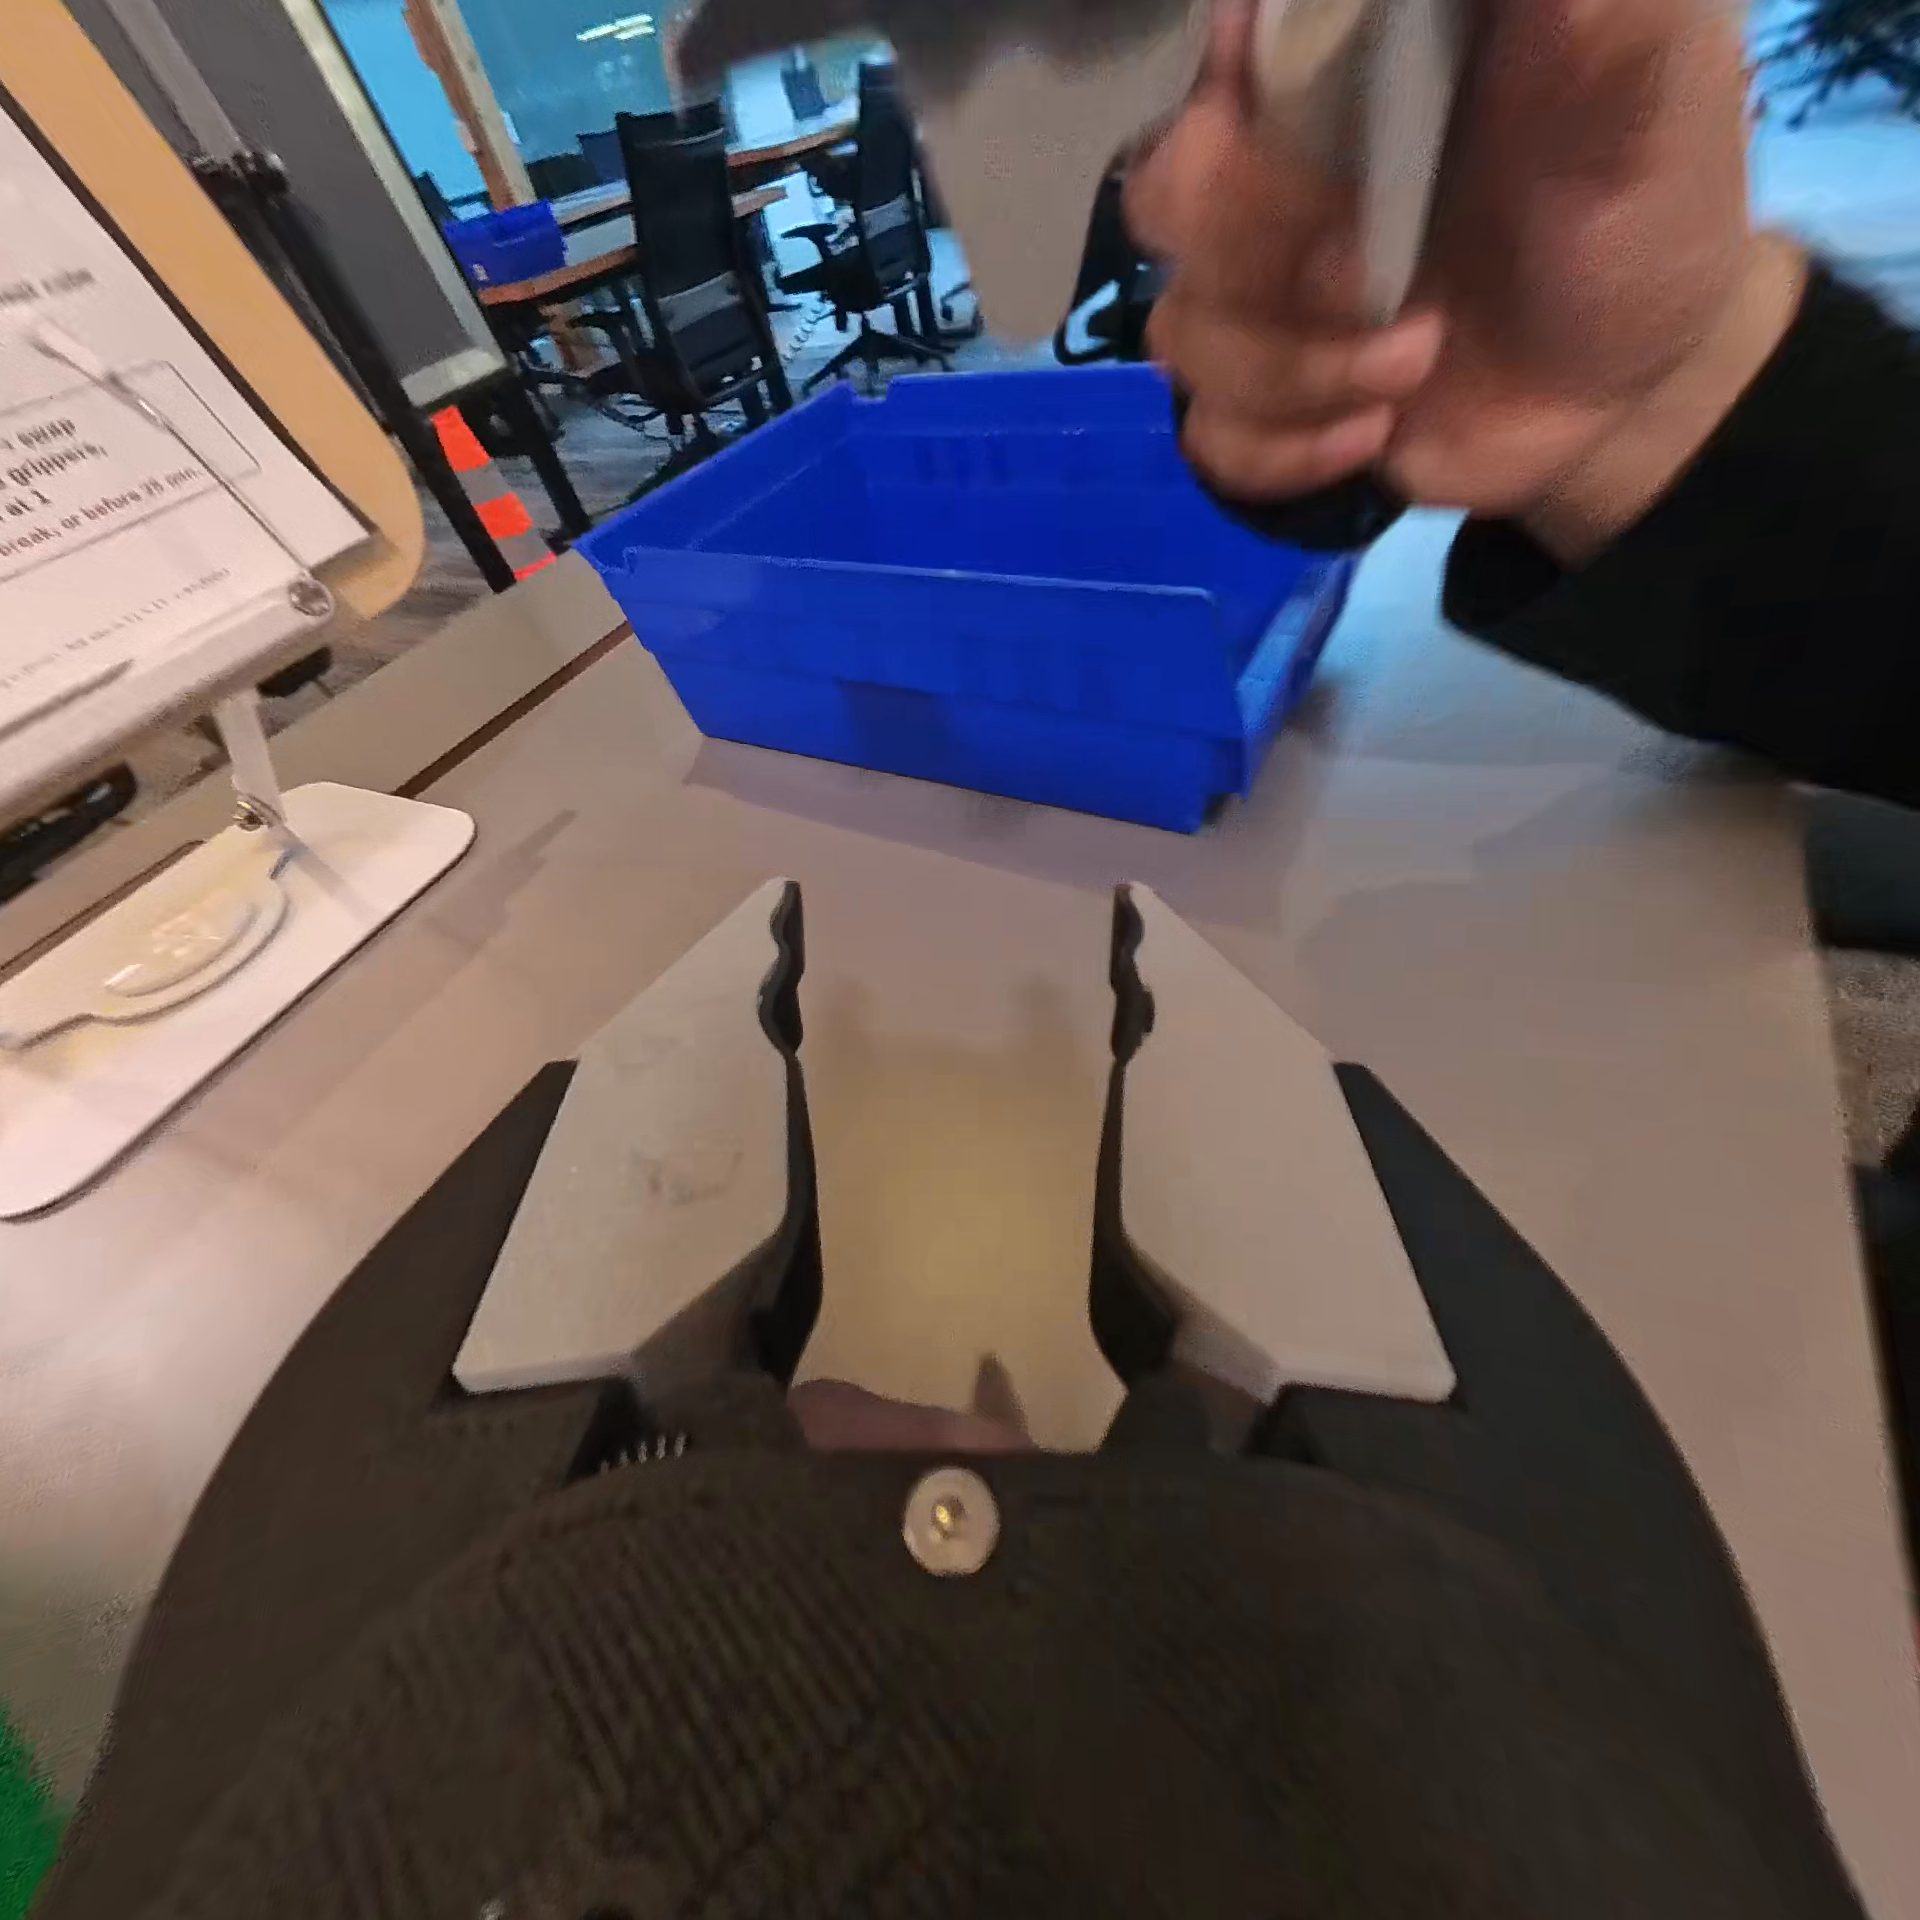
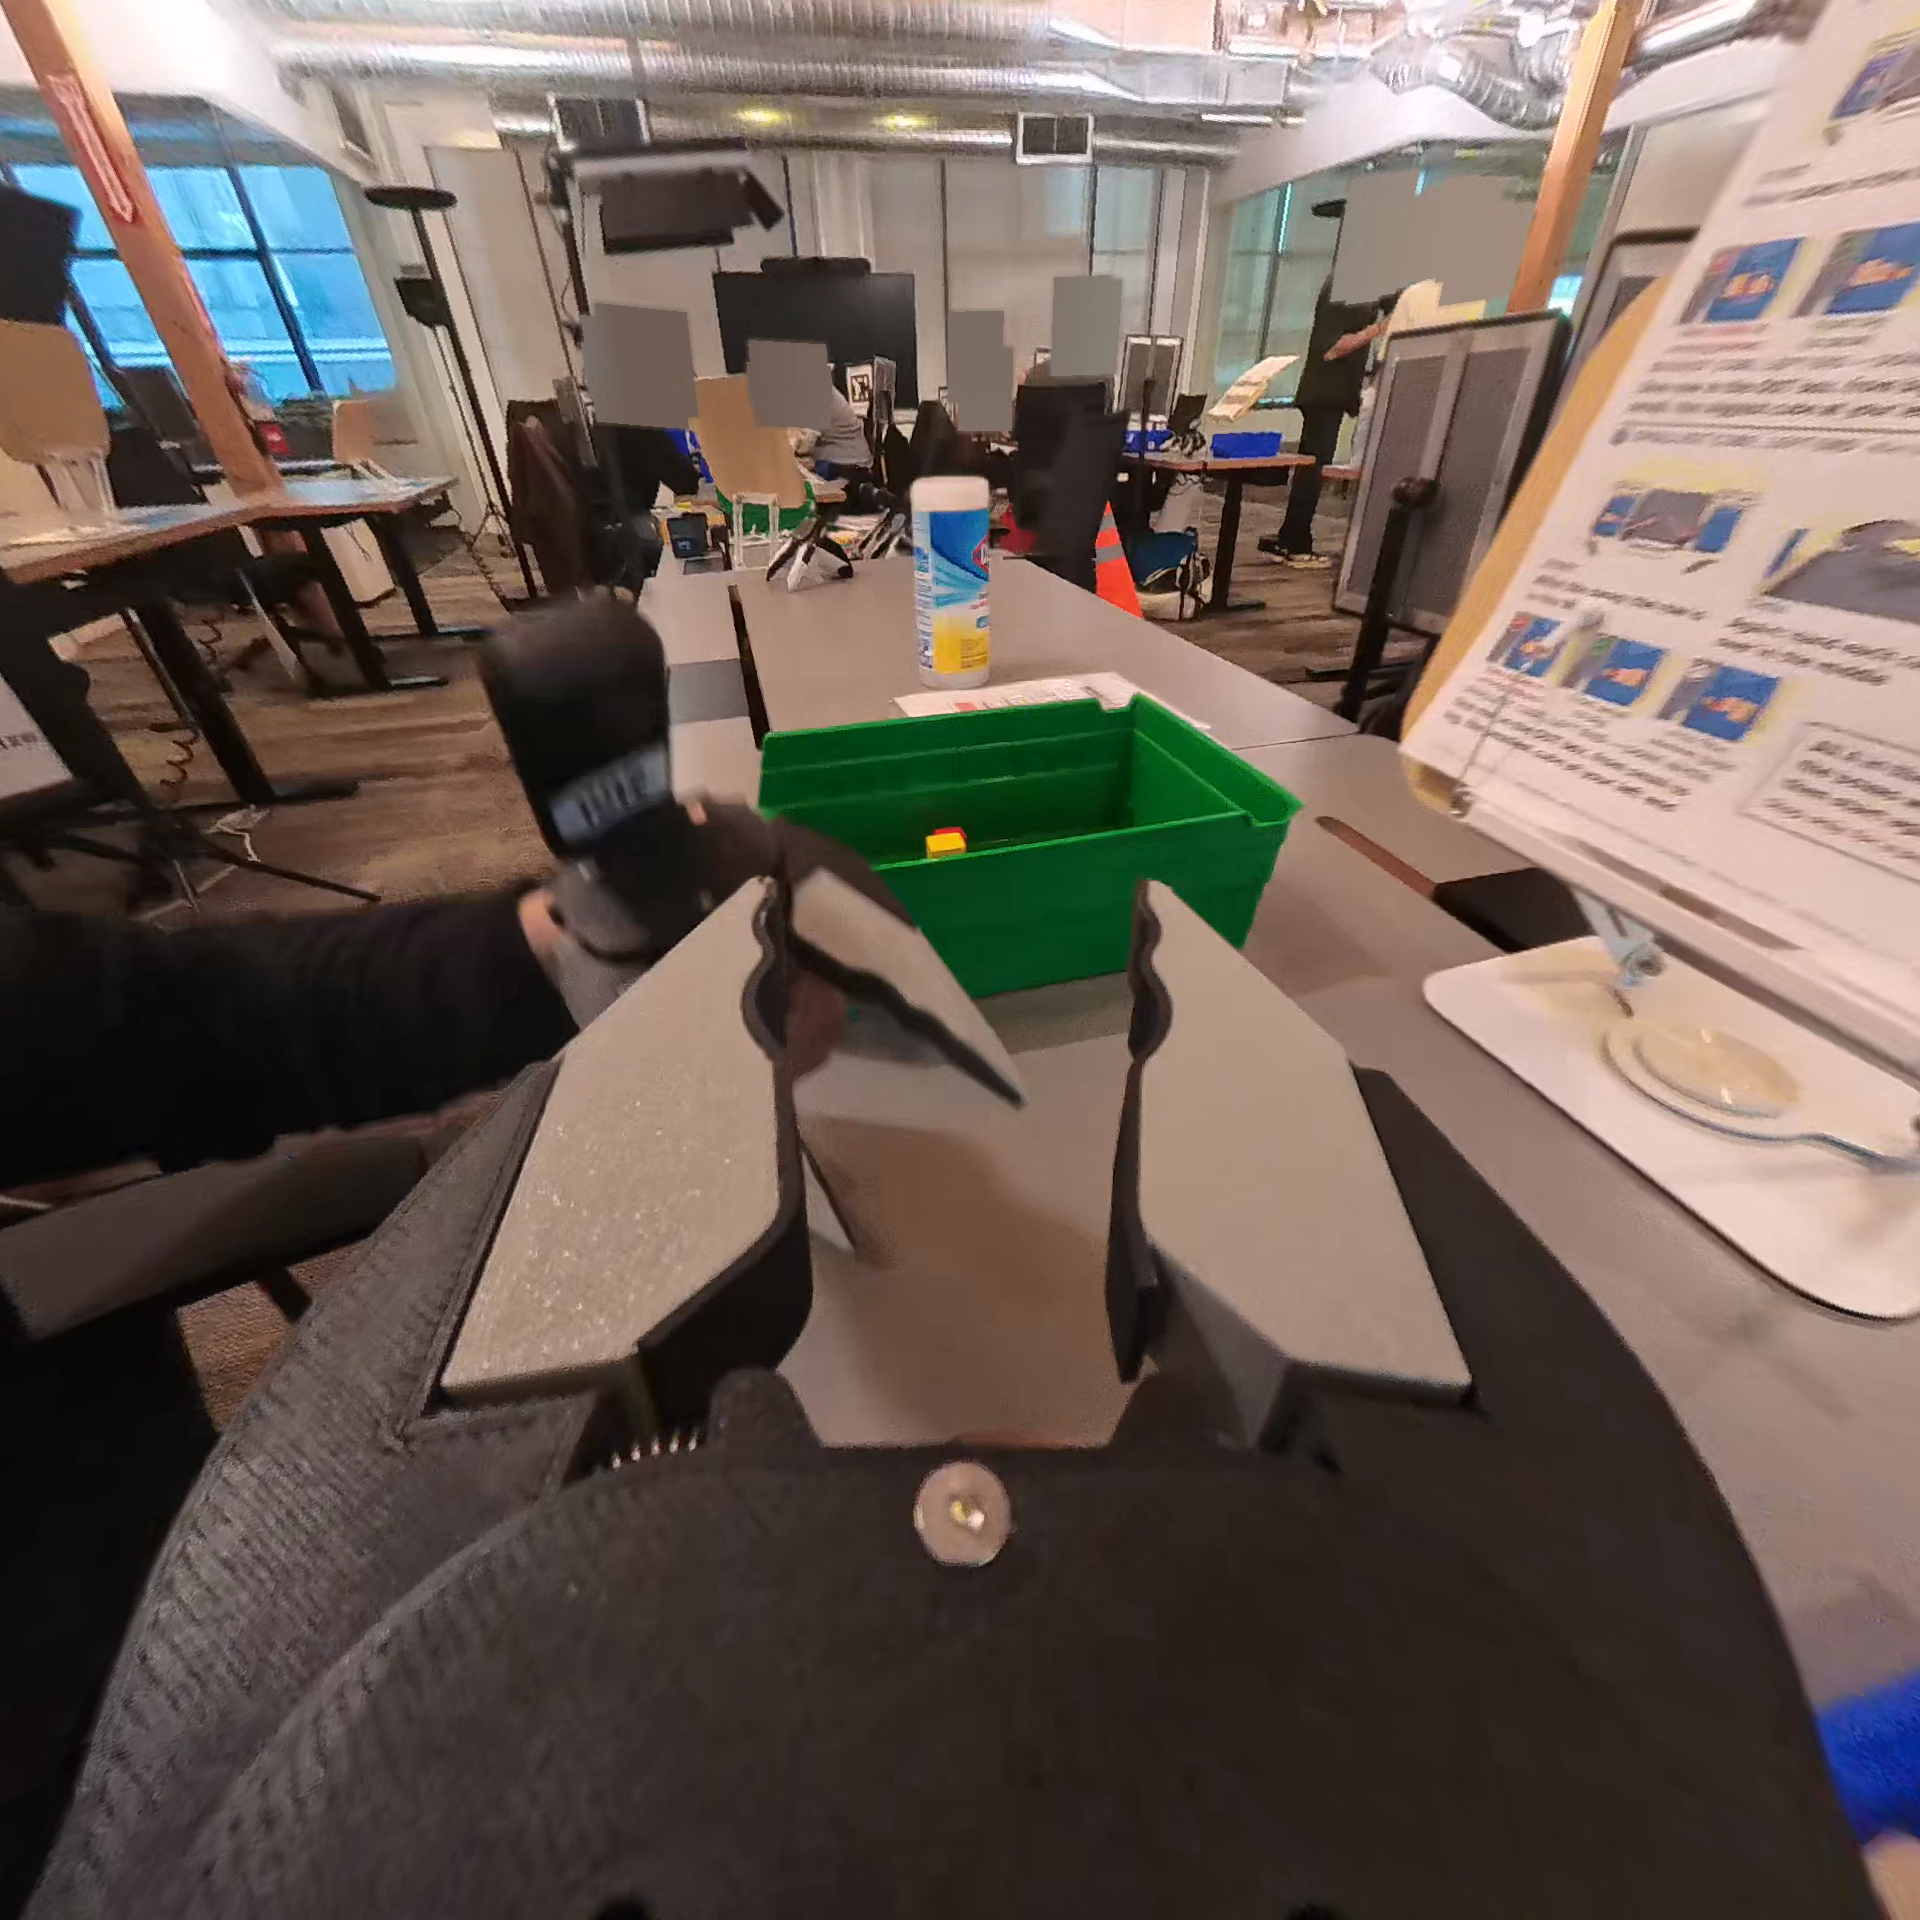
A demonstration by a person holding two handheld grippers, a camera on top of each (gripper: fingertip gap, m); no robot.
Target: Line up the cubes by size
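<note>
I had both the left gripper (image 1: 956, 914) and the right gripper (image 2: 951, 914) spread wide with nothing between the fingers, over the grey table (image 1: 1455, 987). A small yellow-and-red cube (image 2: 944, 842), possibly two stacked, lay inside the green bin (image 2: 1091, 914); the blue bin (image 1: 935, 665) stood ahead of my left gripper.

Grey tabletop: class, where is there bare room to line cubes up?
Bare grey tabletop lies between the blue bin and the open left gripper. The white stand base crowds the left.
</note>
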